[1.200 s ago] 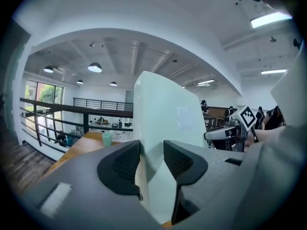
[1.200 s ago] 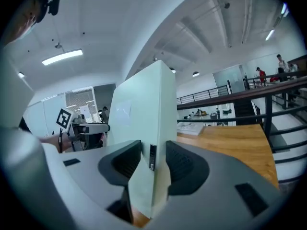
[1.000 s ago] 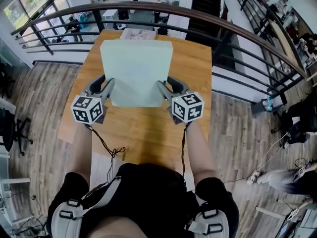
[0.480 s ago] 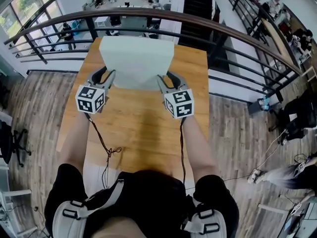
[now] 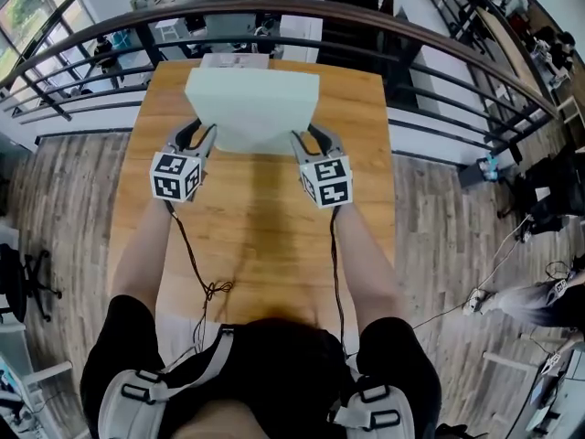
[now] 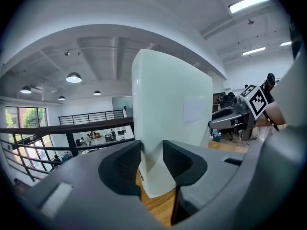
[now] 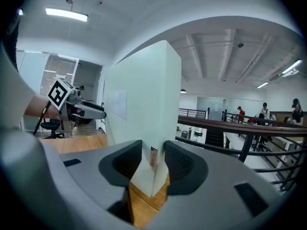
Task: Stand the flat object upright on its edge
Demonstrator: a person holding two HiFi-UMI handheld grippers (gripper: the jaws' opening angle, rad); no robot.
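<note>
The flat object is a pale green-white box (image 5: 251, 108), standing nearly upright on its long lower edge on the wooden table (image 5: 256, 236), toward the far end. My left gripper (image 5: 196, 135) grips its left side edge low down. Its jaws are closing with the box (image 6: 168, 104) between them, and the pads (image 6: 125, 164) press on it. My right gripper (image 5: 311, 138) holds the right side edge the same way. In the right gripper view the box (image 7: 141, 109) fills the jaw gap of the right gripper (image 7: 153, 163), with a small label between the pads.
A dark curved railing (image 5: 366, 30) runs just past the table's far edge, with a drop to a lower floor behind it. A white sheet (image 5: 235, 60) lies at the far edge behind the box. Thin cables (image 5: 215, 291) trail over the near table edge.
Both grippers have carried the box away from me toward the far end of the table. Its face has tipped up from leaning toward me to nearly upright.
</note>
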